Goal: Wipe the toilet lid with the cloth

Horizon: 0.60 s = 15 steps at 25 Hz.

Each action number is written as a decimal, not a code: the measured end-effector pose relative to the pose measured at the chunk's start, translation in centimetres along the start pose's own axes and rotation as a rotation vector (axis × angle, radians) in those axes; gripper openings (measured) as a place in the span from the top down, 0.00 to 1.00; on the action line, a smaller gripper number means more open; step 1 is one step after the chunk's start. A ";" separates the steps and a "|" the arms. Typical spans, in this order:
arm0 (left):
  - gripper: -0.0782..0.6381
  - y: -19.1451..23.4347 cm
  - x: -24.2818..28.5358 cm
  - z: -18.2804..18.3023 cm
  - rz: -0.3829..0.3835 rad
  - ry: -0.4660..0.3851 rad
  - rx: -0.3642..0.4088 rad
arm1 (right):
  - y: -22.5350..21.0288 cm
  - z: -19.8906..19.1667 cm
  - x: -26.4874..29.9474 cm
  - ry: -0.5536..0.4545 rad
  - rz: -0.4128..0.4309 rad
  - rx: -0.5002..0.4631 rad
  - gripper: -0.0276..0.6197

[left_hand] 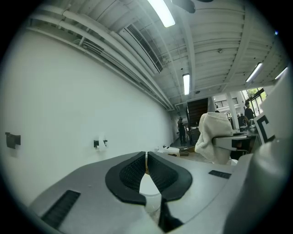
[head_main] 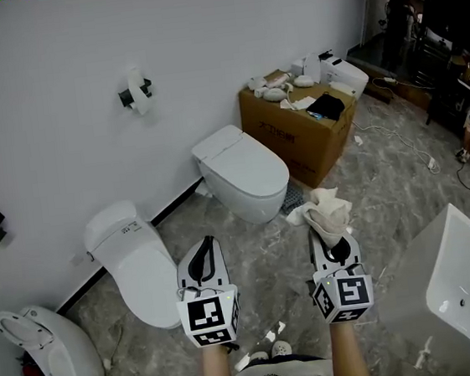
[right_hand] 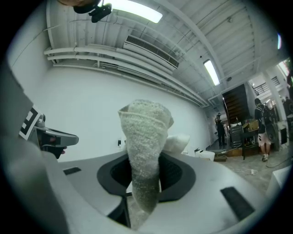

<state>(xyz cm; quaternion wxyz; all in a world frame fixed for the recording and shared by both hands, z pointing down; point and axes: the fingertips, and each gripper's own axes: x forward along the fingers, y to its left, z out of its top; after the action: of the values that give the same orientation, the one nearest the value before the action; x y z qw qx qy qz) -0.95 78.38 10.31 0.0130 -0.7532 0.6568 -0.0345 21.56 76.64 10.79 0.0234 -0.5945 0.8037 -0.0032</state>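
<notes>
Holds the white cloth (right_hand: 144, 137) clamped in the jaws of the right gripper (right_hand: 144, 180), bunched and standing up past the tips, on the near side of the toilet (head_main: 256, 190) and clear of its closed lid (head_main: 242, 158). Carries the left gripper (left_hand: 146, 161) with jaws pressed together on nothing, likewise short of the toilet, above the grey floor (head_main: 389, 207). Shows a cardboard box (head_main: 293, 138) just right of the toilet.
</notes>
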 end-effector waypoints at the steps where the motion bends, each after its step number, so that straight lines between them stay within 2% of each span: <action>1: 0.87 -0.2 0.1 -0.2 0.004 0.003 -0.001 | -0.3 -0.2 0.0 0.002 0.002 -0.003 0.79; 15: 0.87 -2.1 1.8 -1.4 0.041 0.038 -0.003 | -3.1 -2.1 1.5 0.034 0.027 0.025 0.79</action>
<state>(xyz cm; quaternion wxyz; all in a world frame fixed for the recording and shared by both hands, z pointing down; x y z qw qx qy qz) 1.24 76.89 11.95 0.0002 -0.7388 0.6722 -0.0475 24.06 74.28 12.90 0.0174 -0.5833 0.8118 -0.0230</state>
